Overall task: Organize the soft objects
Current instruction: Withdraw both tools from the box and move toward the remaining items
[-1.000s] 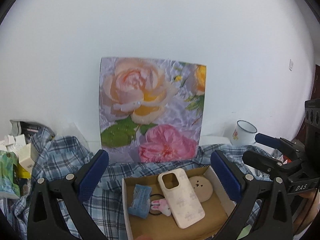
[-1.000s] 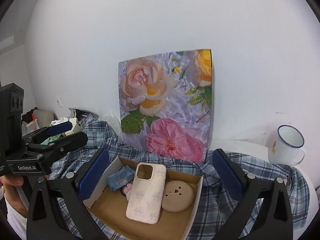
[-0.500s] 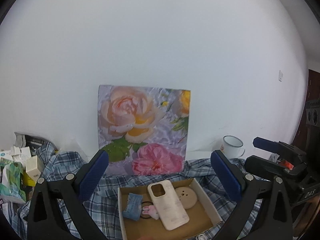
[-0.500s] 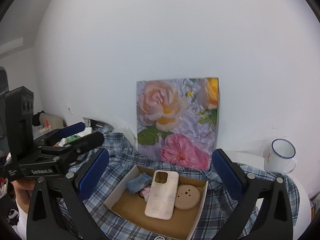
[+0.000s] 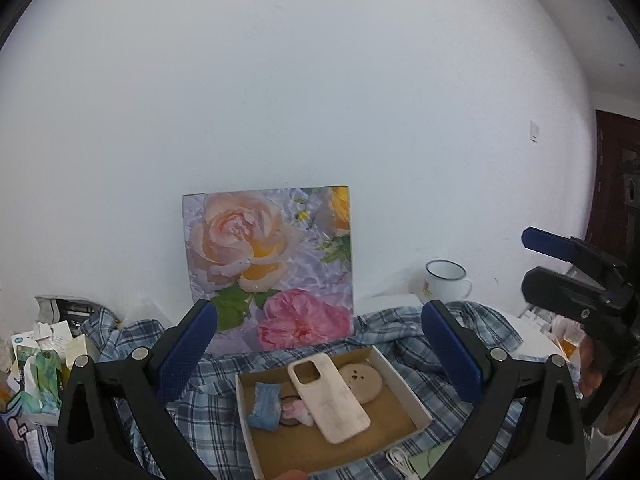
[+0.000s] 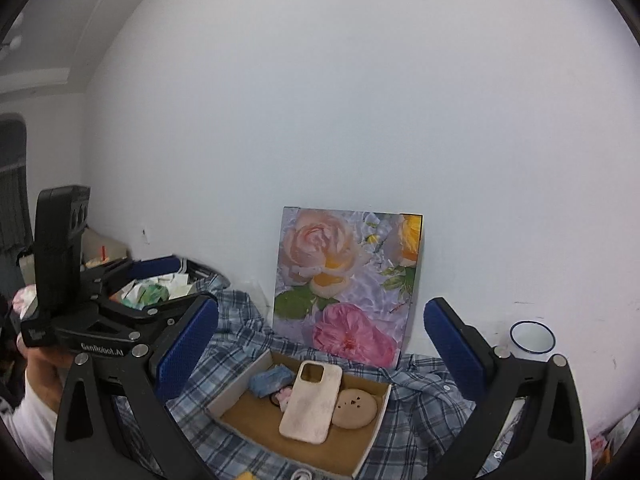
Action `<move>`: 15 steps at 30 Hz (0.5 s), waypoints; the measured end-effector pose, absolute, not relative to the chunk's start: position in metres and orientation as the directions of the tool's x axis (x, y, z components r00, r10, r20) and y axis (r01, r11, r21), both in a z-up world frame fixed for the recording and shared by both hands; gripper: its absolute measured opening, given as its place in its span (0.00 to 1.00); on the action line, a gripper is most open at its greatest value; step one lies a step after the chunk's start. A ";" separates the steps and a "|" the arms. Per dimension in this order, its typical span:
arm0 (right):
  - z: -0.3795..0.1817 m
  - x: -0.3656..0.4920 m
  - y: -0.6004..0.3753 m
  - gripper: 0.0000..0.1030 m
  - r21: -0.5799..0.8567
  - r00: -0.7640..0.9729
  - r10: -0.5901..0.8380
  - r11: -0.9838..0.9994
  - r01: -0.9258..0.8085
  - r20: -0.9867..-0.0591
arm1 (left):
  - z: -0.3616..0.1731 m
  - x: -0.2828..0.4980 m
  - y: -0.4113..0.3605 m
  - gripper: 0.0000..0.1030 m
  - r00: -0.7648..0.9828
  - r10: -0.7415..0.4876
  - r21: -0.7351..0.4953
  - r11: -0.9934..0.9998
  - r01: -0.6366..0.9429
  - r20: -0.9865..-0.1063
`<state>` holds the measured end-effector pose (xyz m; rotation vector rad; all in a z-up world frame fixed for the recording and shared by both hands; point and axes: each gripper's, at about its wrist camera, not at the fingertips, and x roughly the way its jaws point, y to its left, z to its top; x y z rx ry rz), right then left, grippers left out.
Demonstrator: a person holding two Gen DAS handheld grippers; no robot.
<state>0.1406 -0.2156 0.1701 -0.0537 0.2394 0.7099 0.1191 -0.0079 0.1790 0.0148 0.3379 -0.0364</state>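
Note:
A shallow cardboard box [image 5: 404, 384] [image 6: 240, 388] lies on a blue plaid cloth [image 5: 208, 396] [image 6: 424, 412]. In it lie a cream phone case [image 5: 330, 396] [image 6: 312, 400], a round beige pad with a face [image 5: 362, 378] [image 6: 356, 408], a blue packet [image 5: 265, 406] [image 6: 270, 378] and a small pink bunny hair tie [image 5: 296, 412] [image 6: 283, 394]. My left gripper [image 5: 320, 348] is open and empty, above and behind the box. My right gripper [image 6: 322, 344] is open and empty too, also back from the box. Each gripper shows in the other's view: right [image 5: 568, 268], left [image 6: 132, 292].
A rose-print board [image 5: 272, 268] [image 6: 348, 284] leans on the white wall behind the box. A white enamel mug [image 5: 446, 284] [image 6: 532, 338] stands at the right. Small boxes and packets [image 5: 36, 356] [image 6: 156, 288] pile at the left. A white cable [image 5: 400, 462] lies before the box.
Both grippers have pulled back and up from the box, which now looks smaller and lower in both views. Both stay open. The things in the box have not moved.

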 end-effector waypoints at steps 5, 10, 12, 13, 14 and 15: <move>0.161 0.129 -0.219 1.00 0.021 0.707 0.658 0.735 -0.677 -0.259 | 0.176 0.101 -0.018 1.00 0.943 -0.047 0.032 0.998 0.061 -0.329; 0.149 0.117 -0.226 1.00 0.067 0.656 0.705 0.693 -0.718 -0.268 | 0.170 0.086 -0.028 1.00 0.939 -0.070 0.044 0.995 0.090 -0.336; 0.145 0.111 -0.231 1.00 0.074 0.653 0.709 0.691 -0.719 -0.266 | 0.165 0.081 -0.032 1.00 0.934 -0.076 0.049 0.994 0.100 -0.349; 0.143 0.108 -0.233 1.00 0.079 0.651 0.711 0.689 -0.720 -0.266 | 0.163 0.079 -0.033 1.00 0.932 -0.077 0.054 0.993 0.102 -0.354; 0.141 0.105 -0.236 1.00 0.083 0.651 0.711 0.689 -0.720 -0.266 | 0.159 0.077 -0.035 1.00 0.929 -0.077 0.061 0.992 0.106 -0.363; 0.139 0.103 -0.239 1.00 0.086 0.651 0.711 0.690 -0.718 -0.266 | 0.155 0.076 -0.037 1.00 0.926 -0.080 0.063 0.992 0.111 -0.369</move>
